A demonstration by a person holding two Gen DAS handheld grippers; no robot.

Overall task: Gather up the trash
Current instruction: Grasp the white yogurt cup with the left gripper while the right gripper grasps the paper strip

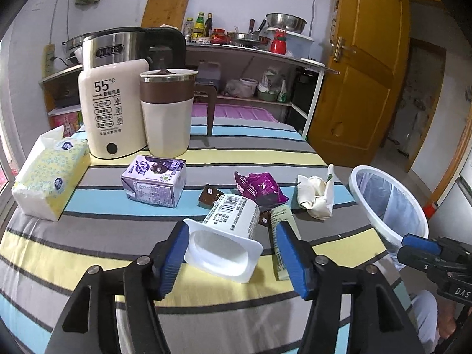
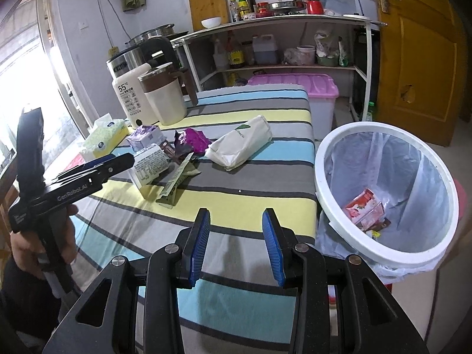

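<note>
White plastic yogurt cup (image 1: 228, 233) lies tipped on the striped table (image 1: 88, 236), framed by spread blue jaws.

The left gripper (image 1: 231, 258) is released, its jaws flanking the cup's open mouth, neither clearly pressing it. Just beside the cup lie a green wrapper (image 1: 283, 236), a purple packet (image 1: 261, 187) and a cream pouch (image 1: 315, 196). The right gripper (image 2: 236, 249) hovers with jaws apart, empty, near the lined white bin (image 2: 324, 159) holding a red carton (image 2: 365, 208).
</note>
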